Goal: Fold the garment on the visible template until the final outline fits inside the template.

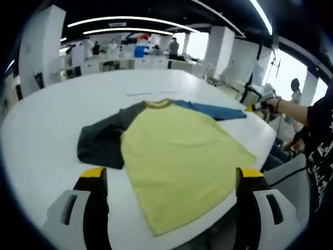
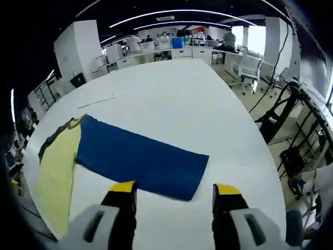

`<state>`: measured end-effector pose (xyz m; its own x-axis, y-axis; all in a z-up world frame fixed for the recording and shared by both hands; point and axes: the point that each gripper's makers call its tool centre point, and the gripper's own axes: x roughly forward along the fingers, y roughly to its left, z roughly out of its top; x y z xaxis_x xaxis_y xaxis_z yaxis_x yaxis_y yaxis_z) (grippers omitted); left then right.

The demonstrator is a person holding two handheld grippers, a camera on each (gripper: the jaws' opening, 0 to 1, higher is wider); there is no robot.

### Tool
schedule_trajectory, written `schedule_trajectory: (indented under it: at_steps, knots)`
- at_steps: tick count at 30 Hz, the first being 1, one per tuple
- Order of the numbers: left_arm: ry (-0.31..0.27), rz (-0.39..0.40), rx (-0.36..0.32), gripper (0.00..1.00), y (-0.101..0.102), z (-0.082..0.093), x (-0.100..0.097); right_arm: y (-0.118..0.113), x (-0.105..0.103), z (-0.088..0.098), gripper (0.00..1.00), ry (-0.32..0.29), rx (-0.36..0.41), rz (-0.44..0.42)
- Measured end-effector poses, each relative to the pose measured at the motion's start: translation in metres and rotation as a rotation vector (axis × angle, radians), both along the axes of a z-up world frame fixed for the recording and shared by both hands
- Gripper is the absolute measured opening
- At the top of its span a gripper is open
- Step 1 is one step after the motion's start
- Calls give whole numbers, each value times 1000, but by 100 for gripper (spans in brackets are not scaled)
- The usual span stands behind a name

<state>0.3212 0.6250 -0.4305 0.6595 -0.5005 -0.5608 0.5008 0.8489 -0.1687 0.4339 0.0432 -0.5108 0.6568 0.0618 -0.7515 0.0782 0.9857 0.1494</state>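
Observation:
A shirt lies flat on the white table (image 1: 47, 125), with a yellow body (image 1: 182, 151), a dark grey sleeve (image 1: 104, 138) and a blue sleeve (image 1: 213, 109) spread out to either side. My left gripper (image 1: 171, 174) is open over the near hem of the yellow body, holding nothing. My right gripper (image 2: 174, 190) is open just short of the cuff end of the blue sleeve (image 2: 140, 159), nothing between its jaws. The yellow body (image 2: 57, 169) lies to its left. The right gripper (image 1: 257, 107) also appears past the blue cuff, in a person's hand.
A faint thin line (image 1: 140, 94) marks the table beyond the collar. The table's rounded edge (image 2: 260, 151) runs close to the blue cuff. Office chairs (image 2: 250, 65) and cables stand off the right side. A person in a black top (image 1: 320, 146) stands beside the table.

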Motion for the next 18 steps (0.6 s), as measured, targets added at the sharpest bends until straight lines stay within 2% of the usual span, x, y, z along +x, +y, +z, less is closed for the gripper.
schedule_trajectory:
  at_steps: [3,5,7,10,11,14,15,17,18]
  knots:
    - [0,5,0,99,-2,0,1,-14,8,-17,49,28,15,-14]
    - [1,7,-6,99,-2,1,2,1,-3,-16,44,35,-2,-10]
    - [9,13,-22,99,-4,1,1,-8,3,-27,41,48,-16,-2]
    - [12,18,-23,99,-4,1,1,-6,2,-27,34,54,-26,13]
    - [11,19,-21,99,-4,1,1,-8,5,-27,31,40,-64,38]
    - [9,21,-16,99,-3,1,1,-8,-2,-27,24,73,-148,64]
    - [9,23,-16,99,-3,1,1,-8,-2,-27,23,76,-158,66]
    - [7,23,-11,99,-2,2,1,-6,-2,-27,23,69,-131,32]
    - [6,20,-5,98,-2,2,1,1,-8,-23,22,68,-137,30]
